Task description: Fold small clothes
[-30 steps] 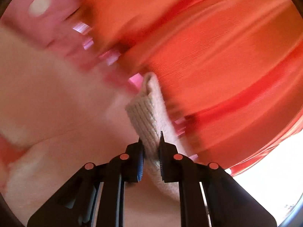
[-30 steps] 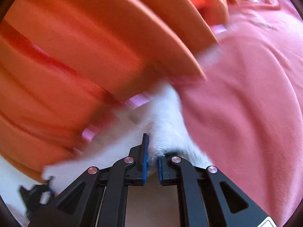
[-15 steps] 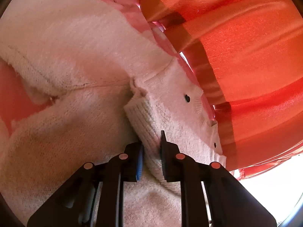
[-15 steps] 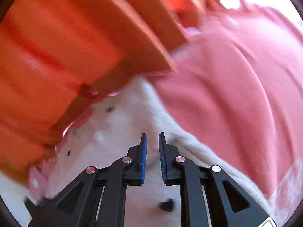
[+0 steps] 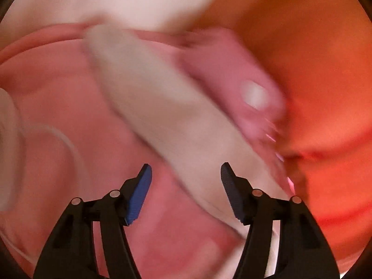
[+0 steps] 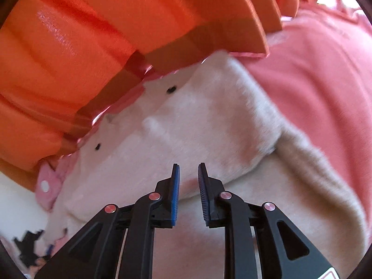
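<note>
Both claws open over a cream knitted garment on pink cloth.

In our blurred left wrist view, the left claw point(image 5: 186, 172) stands wide open and holds nothing; a cream strip of the knitted garment point(image 5: 162, 102) runs slantwise from upper left down between its fingers, over the pink cloth point(image 5: 58, 107). Just right of the strip we see a pink tab with a white snap point(image 5: 253, 93), and beyond it orange pleated fabric point(image 5: 313, 58). In our right wrist view, the orange pleated fabric point(image 6: 93, 46) fills the upper left, and the knitted garment point(image 6: 197, 127), with small dark buttons point(image 6: 171, 90), lies below it. The right claw point(image 6: 188, 172) is narrowly open just above the knit, gripping nothing. The pink cloth point(image 6: 313, 81) spreads to the right.
</note>
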